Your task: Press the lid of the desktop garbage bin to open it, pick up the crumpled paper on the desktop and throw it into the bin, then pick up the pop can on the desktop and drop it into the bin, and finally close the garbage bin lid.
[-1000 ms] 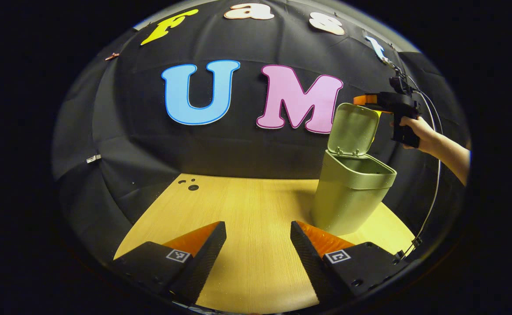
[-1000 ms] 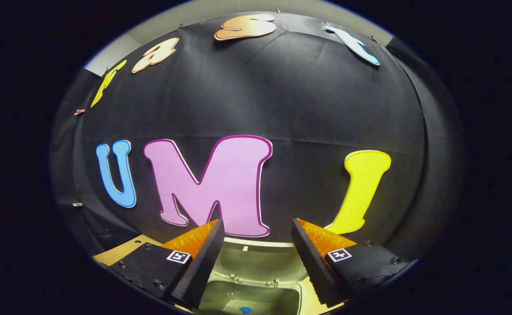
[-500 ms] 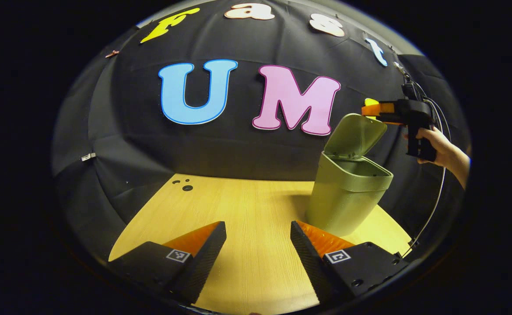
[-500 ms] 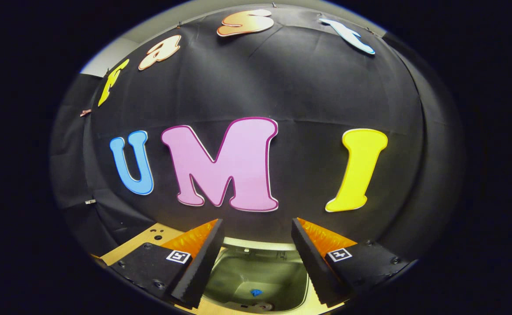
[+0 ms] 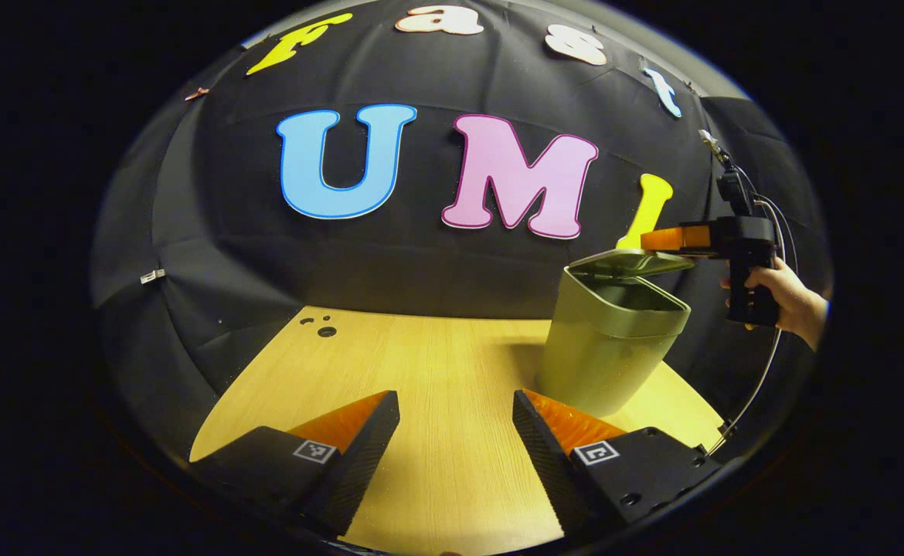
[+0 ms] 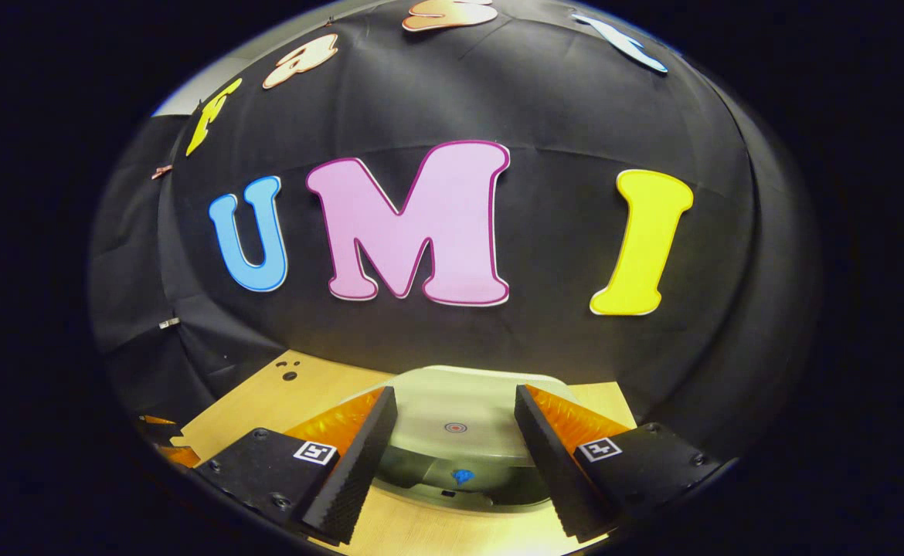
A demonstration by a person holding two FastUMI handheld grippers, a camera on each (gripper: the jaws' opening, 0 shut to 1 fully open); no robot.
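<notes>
The olive-green bin (image 5: 610, 347) stands on the right of the wooden table (image 5: 421, 371) in the left gripper view. Its lid (image 5: 630, 262) lies almost flat, with a narrow gap left at the near rim. My right gripper (image 5: 664, 239), held by a hand (image 5: 788, 297), rests its fingers on the lid's far edge. In the right gripper view the lid (image 6: 460, 425) sits just below my open right gripper (image 6: 454, 392), and a blue scrap (image 6: 463, 475) shows inside through the gap. My left gripper (image 5: 456, 417) hovers open over the table, left of the bin.
A few small dark holes (image 5: 327, 331) mark the table's far left corner. A cable (image 5: 761, 371) hangs from the right gripper down to the table's right edge. The black cloth wall closes the booth behind the bin.
The lid has swung down from upright to almost flat. My right gripper has come down with it. The left gripper has barely moved.
</notes>
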